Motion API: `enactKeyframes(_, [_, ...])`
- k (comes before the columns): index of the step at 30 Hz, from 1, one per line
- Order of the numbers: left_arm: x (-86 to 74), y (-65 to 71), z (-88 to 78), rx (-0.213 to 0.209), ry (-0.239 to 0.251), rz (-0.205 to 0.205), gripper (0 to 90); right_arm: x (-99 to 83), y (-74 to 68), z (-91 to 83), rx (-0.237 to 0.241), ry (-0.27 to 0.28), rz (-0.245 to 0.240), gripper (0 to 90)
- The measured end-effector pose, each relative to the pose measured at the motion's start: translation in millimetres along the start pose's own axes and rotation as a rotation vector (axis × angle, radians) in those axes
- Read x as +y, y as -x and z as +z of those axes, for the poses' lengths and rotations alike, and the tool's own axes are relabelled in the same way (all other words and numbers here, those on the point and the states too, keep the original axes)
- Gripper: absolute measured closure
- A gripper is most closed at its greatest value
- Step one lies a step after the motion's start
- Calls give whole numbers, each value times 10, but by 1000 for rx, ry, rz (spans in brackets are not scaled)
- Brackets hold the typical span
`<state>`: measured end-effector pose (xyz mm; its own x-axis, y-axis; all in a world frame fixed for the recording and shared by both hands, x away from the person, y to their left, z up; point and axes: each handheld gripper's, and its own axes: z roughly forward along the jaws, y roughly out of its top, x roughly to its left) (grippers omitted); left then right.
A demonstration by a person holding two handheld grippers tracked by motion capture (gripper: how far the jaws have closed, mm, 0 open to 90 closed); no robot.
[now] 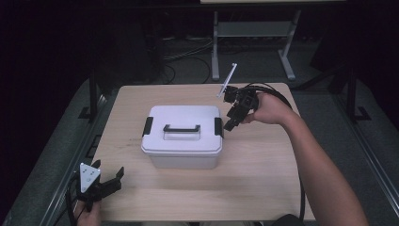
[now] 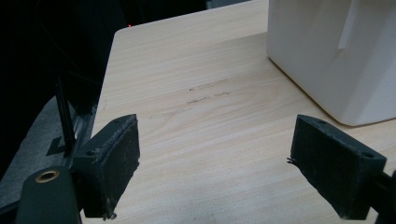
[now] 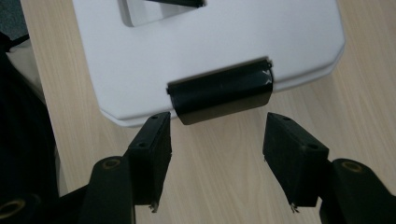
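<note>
White lidded storage box (image 1: pixel 182 136) near the middle of the wooden bench (image 1: pixel 263 183), lid on, black carry handle (image 1: pixel 181 128) lying flat in its recess on top. Black side latch (image 1: pixel 218 126) on the right end of the box, another black latch (image 1: pixel 147 126) on the left end. Right tool (image 1: pixel 231 123) just beside the right latch, tilted down toward it from the right hand (image 1: pixel 268 109). In the right gripper view, same latch (image 3: pixel 221 91) right ahead of the right tool (image 3: pixel 217 135), jaws spread to either side and just short of it, nothing between the pads, bare bench below. Left tool (image 1: pixel 109 176) low at the near left corner of the bench, well apart from the box, held in the left hand (image 1: pixel 87 214). In the left gripper view, left tool (image 2: pixel 215 154) wide open and gripping nothing, bench grain between the jaws, a white corner of the box (image 2: pixel 336 56) up ahead to the right.
</note>
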<state>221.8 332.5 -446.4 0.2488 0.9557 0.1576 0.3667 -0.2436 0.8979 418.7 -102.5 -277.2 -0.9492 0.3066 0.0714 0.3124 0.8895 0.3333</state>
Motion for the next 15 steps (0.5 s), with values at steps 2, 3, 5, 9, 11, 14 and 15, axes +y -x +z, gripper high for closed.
enactKeyframes(2, [-1,-3,2,0,-1,-1,150,-31,6,-2,-1,1,9,411])
enactKeyframes(3, [-1,-3,3,0,0,-2,150,-50,12,-1,-2,-1,10,411])
enactKeyframes(5, [-1,-4,3,1,0,-1,150,-87,20,-9,-3,-2,20,410])
enactKeyframes(9, [-1,-2,3,2,0,0,150,-172,39,-18,-8,0,31,406])
enactKeyframes(11, [-3,2,1,3,0,-5,150,-214,49,-17,-9,0,32,404])
enactKeyframes(14, [-4,0,1,4,0,-6,150,-278,60,-14,-10,0,40,403])
enactKeyframes(15, [-4,0,1,4,0,-6,150,-300,63,-11,-10,-1,41,402])
